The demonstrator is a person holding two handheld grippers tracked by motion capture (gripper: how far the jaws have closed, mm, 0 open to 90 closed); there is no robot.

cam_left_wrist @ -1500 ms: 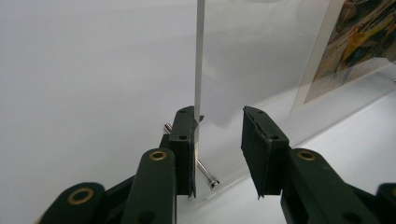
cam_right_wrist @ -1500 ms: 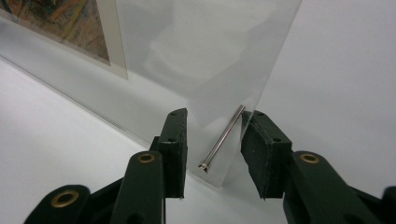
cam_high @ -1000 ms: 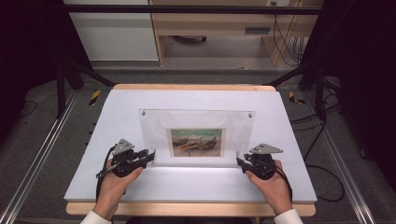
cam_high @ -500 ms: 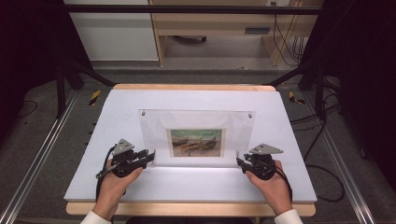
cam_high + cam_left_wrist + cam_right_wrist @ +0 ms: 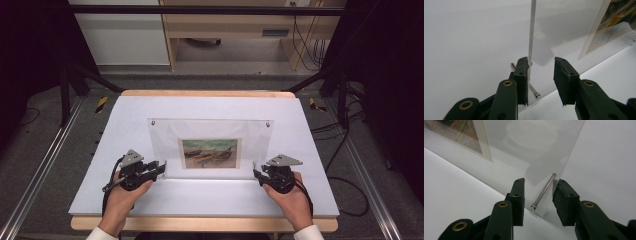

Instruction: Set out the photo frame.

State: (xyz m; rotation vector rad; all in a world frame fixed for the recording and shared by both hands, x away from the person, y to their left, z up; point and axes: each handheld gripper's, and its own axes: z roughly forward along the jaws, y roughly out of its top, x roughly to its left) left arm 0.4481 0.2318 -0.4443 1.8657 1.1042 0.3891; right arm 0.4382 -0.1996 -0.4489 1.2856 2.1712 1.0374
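Note:
A clear acrylic frame (image 5: 210, 131) stands upright on the white table (image 5: 200, 202), with a painted picture (image 5: 209, 153) in its lower middle. My left gripper (image 5: 160, 166) is at the frame's lower left corner. In the left gripper view it (image 5: 541, 60) is open, and the pane's edge (image 5: 531, 37) runs down beside its left jaw, above a metal pin (image 5: 534, 90). My right gripper (image 5: 256, 175) is at the lower right corner. It (image 5: 540, 182) is open, with the pane's corner and a metal pin (image 5: 544, 191) between its jaws.
Two small screws (image 5: 152, 121) (image 5: 268, 123) mark the frame's top corners. Bare white table lies in front of and behind the frame. Black stands (image 5: 75, 80) flank the table. A wooden desk (image 5: 225, 25) and cables are on the floor beyond.

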